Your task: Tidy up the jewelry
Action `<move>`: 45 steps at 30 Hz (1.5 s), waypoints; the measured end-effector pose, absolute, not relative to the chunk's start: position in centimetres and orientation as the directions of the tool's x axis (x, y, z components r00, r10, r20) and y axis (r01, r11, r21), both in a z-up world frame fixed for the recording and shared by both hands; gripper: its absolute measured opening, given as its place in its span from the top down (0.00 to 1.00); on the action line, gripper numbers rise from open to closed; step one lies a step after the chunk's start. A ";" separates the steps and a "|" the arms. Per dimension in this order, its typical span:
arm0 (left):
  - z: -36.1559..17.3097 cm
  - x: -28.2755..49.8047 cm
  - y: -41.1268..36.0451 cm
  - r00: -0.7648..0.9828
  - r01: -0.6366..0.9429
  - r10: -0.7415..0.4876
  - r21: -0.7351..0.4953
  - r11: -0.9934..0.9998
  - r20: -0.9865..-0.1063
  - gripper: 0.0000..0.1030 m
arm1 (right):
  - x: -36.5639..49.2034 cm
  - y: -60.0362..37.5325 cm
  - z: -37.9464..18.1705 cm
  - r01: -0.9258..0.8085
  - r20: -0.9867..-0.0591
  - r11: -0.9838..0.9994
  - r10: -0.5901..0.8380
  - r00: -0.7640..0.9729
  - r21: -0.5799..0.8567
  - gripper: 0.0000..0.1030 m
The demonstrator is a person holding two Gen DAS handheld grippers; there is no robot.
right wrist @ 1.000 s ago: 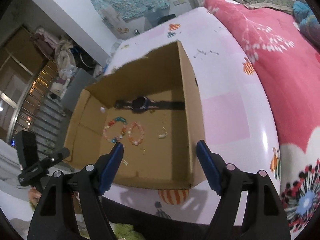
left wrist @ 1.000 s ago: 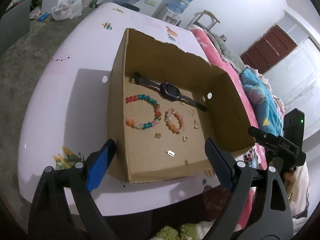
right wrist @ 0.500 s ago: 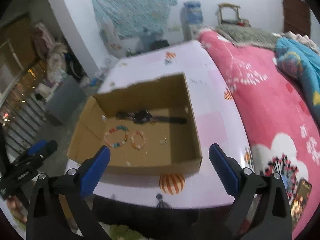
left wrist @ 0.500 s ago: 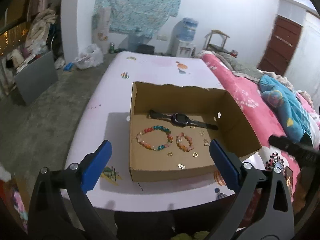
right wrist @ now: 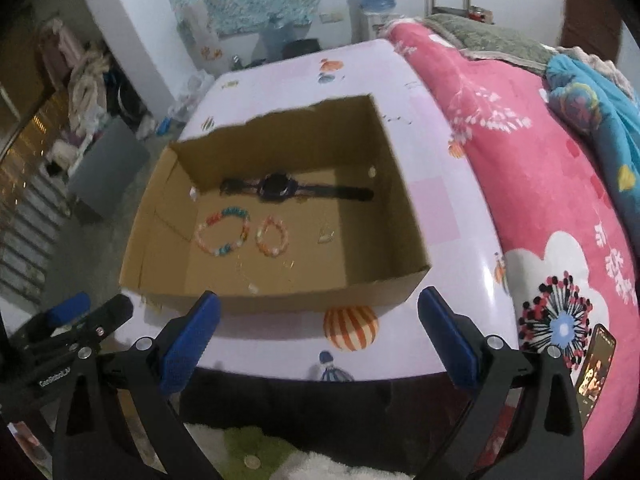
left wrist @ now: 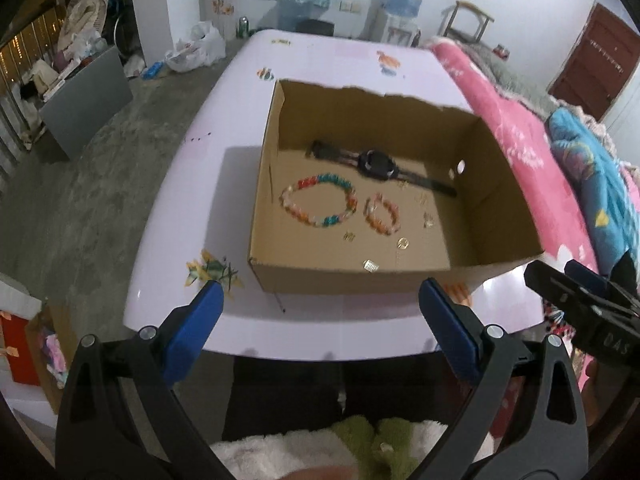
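I am holding both my left fingers point(left wrist: 320, 312) and right fingers point(right wrist: 320, 320) wide open and empty, just opened, before the cardboard box point(left wrist: 348, 276) on the counter point(left wrist: 208, 184), where the jewelry point(left wrist: 318, 200) is lying inside, seemingly organized.

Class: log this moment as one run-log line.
left claw: open, empty | right claw: open, empty | black wristwatch, two beaded bracelets: in brown cardboard box
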State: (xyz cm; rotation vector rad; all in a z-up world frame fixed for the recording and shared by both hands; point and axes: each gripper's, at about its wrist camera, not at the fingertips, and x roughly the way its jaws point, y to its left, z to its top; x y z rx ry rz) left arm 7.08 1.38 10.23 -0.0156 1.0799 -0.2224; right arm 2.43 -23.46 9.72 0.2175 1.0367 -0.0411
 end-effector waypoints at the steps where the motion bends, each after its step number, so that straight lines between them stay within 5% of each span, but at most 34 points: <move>1: 10.1 7.0 1.4 0.447 0.169 -0.177 -0.112 0.979 -0.877 0.08 | 2.3 -23.3 9.6 0.135 -0.858 0.978 0.067 0.509 0.157 0.07; 9: 9.2 6.8 1.5 0.405 0.159 -0.188 -0.134 0.978 -0.895 0.08 | 2.2 -21.5 9.3 0.086 -0.872 0.995 0.005 0.490 0.054 0.07; 45: 9.7 7.5 -0.9 0.405 0.205 -0.183 -0.106 0.973 -0.896 0.08 | 3.0 -23.5 7.8 0.124 -0.900 0.986 0.046 0.433 0.110 0.07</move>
